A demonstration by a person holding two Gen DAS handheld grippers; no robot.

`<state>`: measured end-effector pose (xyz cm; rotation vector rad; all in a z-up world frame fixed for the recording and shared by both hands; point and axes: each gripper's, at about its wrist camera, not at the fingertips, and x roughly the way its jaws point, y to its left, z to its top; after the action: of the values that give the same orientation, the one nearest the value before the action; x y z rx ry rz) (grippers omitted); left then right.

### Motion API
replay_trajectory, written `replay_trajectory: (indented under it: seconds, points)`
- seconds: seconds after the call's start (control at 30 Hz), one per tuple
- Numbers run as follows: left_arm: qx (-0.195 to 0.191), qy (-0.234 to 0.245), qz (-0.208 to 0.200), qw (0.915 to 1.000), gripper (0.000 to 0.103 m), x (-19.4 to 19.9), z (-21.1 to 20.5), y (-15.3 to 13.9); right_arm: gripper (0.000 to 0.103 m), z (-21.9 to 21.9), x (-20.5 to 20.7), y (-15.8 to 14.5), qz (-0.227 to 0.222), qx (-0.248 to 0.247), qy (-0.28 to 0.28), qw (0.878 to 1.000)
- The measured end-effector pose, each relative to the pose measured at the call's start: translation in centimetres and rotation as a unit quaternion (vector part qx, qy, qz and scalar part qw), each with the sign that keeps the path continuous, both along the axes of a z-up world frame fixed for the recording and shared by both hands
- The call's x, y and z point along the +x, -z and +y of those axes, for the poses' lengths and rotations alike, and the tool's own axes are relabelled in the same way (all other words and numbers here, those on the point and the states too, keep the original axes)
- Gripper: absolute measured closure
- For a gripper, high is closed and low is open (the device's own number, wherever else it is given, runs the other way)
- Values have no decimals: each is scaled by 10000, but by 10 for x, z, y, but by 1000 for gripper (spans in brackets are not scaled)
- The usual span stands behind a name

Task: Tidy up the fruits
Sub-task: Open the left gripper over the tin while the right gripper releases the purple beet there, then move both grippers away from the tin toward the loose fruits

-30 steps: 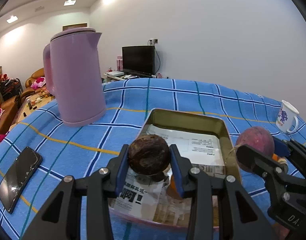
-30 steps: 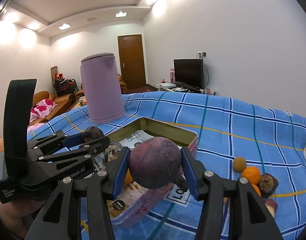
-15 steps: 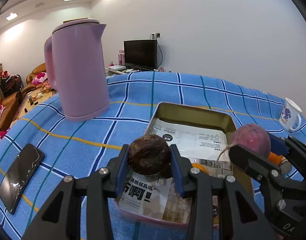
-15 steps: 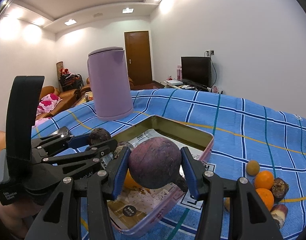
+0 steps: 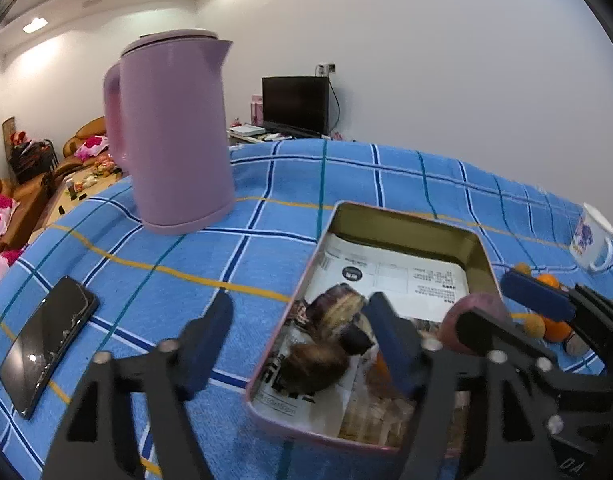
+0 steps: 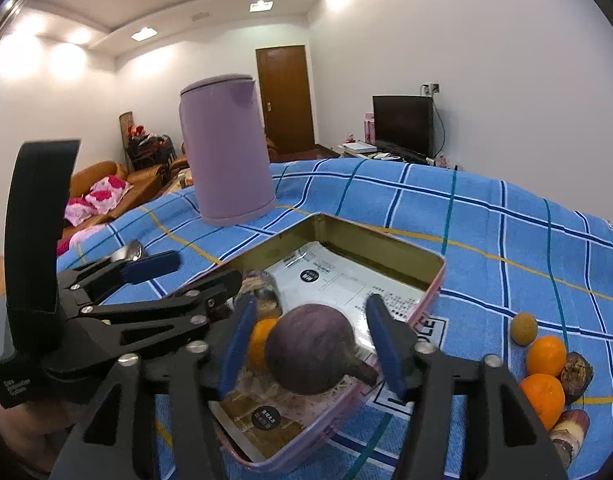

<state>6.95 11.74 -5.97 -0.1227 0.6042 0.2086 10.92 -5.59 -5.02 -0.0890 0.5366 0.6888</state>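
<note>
A pink metal tin (image 5: pixel 402 216) lined with printed paper lies on the blue checked cloth; it also shows in the right wrist view (image 6: pixel 432 300). My left gripper (image 5: pixel 302 332) is open over the tin's near left edge. A dark brown fruit (image 5: pixel 314 364) lies in the tin below it, blurred. My right gripper (image 6: pixel 310 344) is open over the tin. A large purple fruit (image 6: pixel 310 348) sits in the tin between its fingers, beside an orange (image 6: pixel 260 340). Loose fruits lie right of the tin: two oranges (image 6: pixel 544 356), a small yellow-brown fruit (image 6: pixel 523 329) and a dark fruit (image 6: pixel 576 372).
A tall lilac kettle (image 5: pixel 170 132) stands on the cloth behind and left of the tin. A black phone (image 5: pixel 46 344) lies at the left edge. A white mug (image 5: pixel 590 240) with a purple print stands at the far right. A cut purple stalk (image 6: pixel 568 428) lies near the oranges.
Both grippers have opened. The dark brown fruit has dropped from the left one into the tin, and the purple fruit has left the right one and rests in the tin.
</note>
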Motion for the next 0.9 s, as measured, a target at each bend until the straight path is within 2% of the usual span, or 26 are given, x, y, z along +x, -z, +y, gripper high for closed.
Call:
replay_trajectory:
  seconds: [0.03,0.07,0.2,0.3,0.43,0.6,0.9]
  points:
    - [-5,10,-35,10000,29,-1,0,-1,27,-4,1,0,-4,55,108,9999]
    - [15,26,-52,10000,27,-2,-1,-1,26,-6,0,-1,-11,108,157,9998]
    - [34,65,-131,9999,22,-5,-5,-3,26,-17,-6,-4,-82,301,233,9992]
    - [39,25,-162,9999,12,-7,-5,-3,26,-26,-14,-7,-202,296,363,9987]
    - [29,-19,-175,9998,12,-8,-5,-4,26,-48,-19,-8,-234,264,574,9977]
    - [58,142,-192,9997,12,-7,-21,-6,26,-88,-22,-9,-135,272,945,9951]
    - [221,836,-320,9957,12,-5,-84,-20,26,-154,-25,-7,-127,85,1679,9857]
